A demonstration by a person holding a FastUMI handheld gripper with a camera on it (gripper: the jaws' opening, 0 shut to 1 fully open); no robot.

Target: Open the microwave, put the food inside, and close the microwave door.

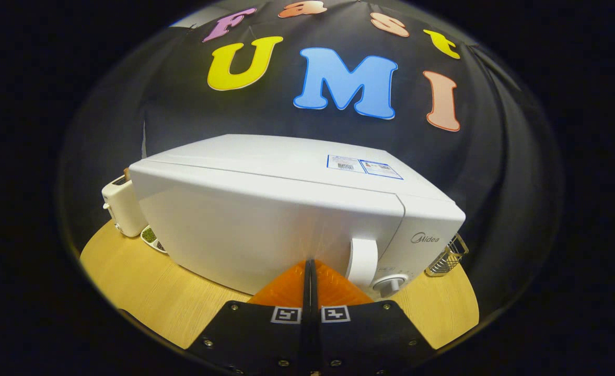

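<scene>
The gripper (310, 263) has its two fingers pressed together with nothing between them, the tips right up against the lower front of the microwave (286, 209); whether they actually touch the door cannot be told. The white microwave stands on a round wooden table (145, 292) with its door closed, and the door's front is plain white, so nothing of the inside shows. Just beside the fingertips, on the control-panel side, is the white door handle (362, 261), and next to it a round knob (389, 284), partly cut off by the fingers. On the far side of the microwave a cream toaster (122, 206) peeks out, and below it a small dish (152, 239) holding something green, mostly hidden. Past the panel end a wire basket (448, 256) is half concealed. The food cannot be made out.
</scene>
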